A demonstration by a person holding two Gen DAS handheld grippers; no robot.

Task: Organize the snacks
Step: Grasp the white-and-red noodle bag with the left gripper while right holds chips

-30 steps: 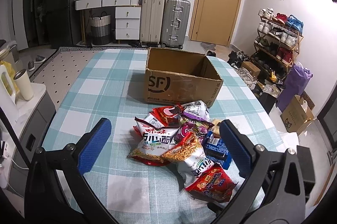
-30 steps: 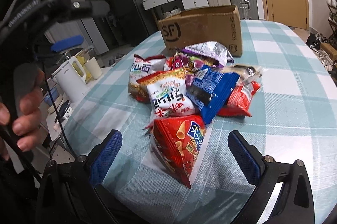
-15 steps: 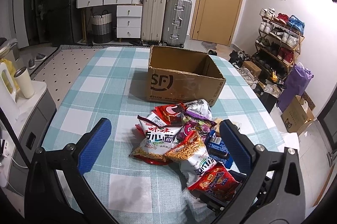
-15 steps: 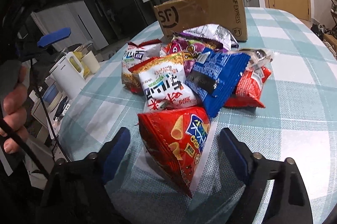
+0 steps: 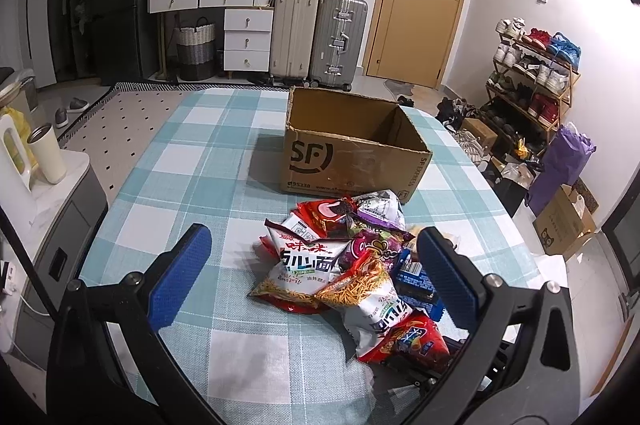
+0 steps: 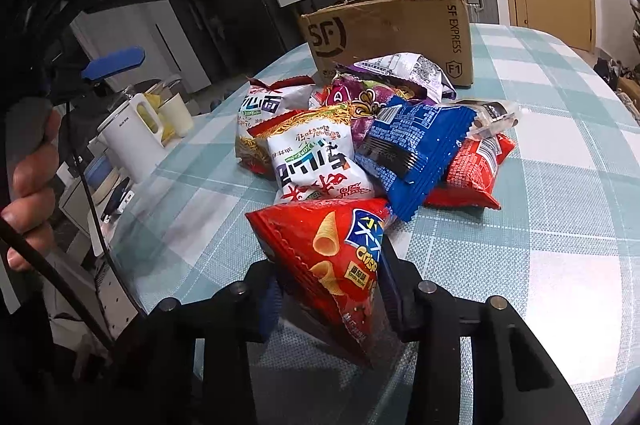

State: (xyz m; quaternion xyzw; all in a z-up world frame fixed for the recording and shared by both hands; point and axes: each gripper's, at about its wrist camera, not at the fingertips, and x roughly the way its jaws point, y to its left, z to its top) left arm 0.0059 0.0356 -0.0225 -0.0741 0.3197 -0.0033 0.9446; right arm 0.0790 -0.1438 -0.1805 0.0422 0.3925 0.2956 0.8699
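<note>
Squarely between right claw (image 6: pixel 330 299) pads — chips bag (image 6: pixel 332 257)

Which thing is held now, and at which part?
The right gripper clamps the red corn-snack bag at its near lower end. The left gripper holds nothing.

The right tool (image 6: pixel 330 289) is clamped shut, angled downward. The left tool (image 5: pixel 316 249) hangs with jaws spread wide, its handle gripped by a hand (image 6: pixel 30 185).
</note>
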